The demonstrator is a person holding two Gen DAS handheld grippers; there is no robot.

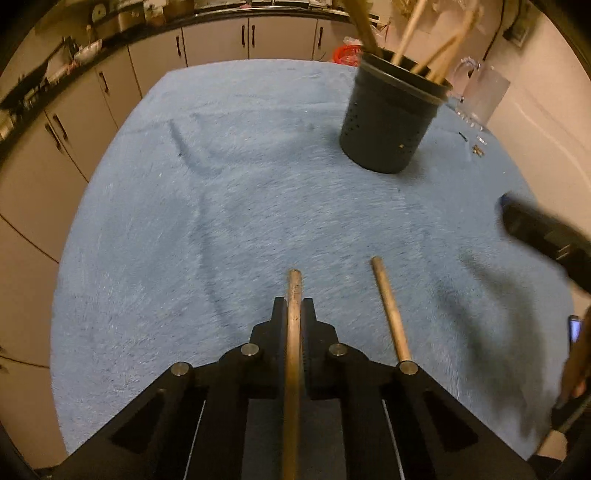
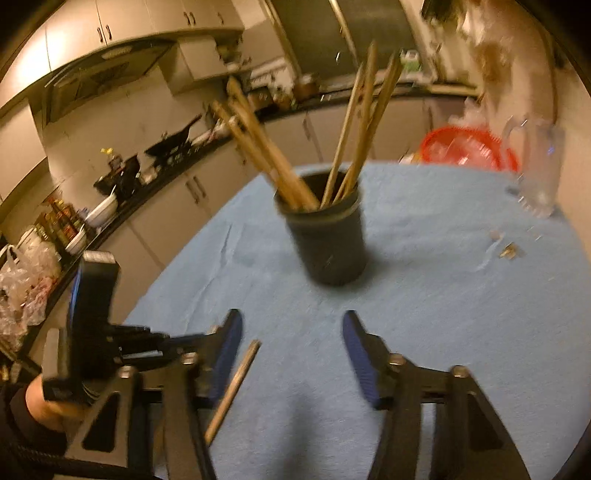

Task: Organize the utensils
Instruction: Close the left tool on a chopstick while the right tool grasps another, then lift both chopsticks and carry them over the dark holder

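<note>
My left gripper (image 1: 294,308) is shut on a wooden chopstick (image 1: 293,350) that runs back between the jaws, low over the blue cloth. A second wooden chopstick (image 1: 390,310) lies on the cloth just right of it; it also shows in the right wrist view (image 2: 234,387). A dark perforated holder (image 1: 389,118) with several wooden chopsticks (image 1: 364,26) stands at the far right; in the right wrist view the holder (image 2: 327,240) is straight ahead. My right gripper (image 2: 291,332) is open and empty above the cloth. The left gripper body (image 2: 96,332) appears at its left.
A blue cloth (image 1: 240,184) covers the round table. A clear glass jug (image 2: 535,170) and a red basket (image 2: 465,147) stand at the far right. Small metal bits (image 2: 508,251) lie near the jug. Kitchen cabinets (image 1: 110,85) and a crowded counter run behind.
</note>
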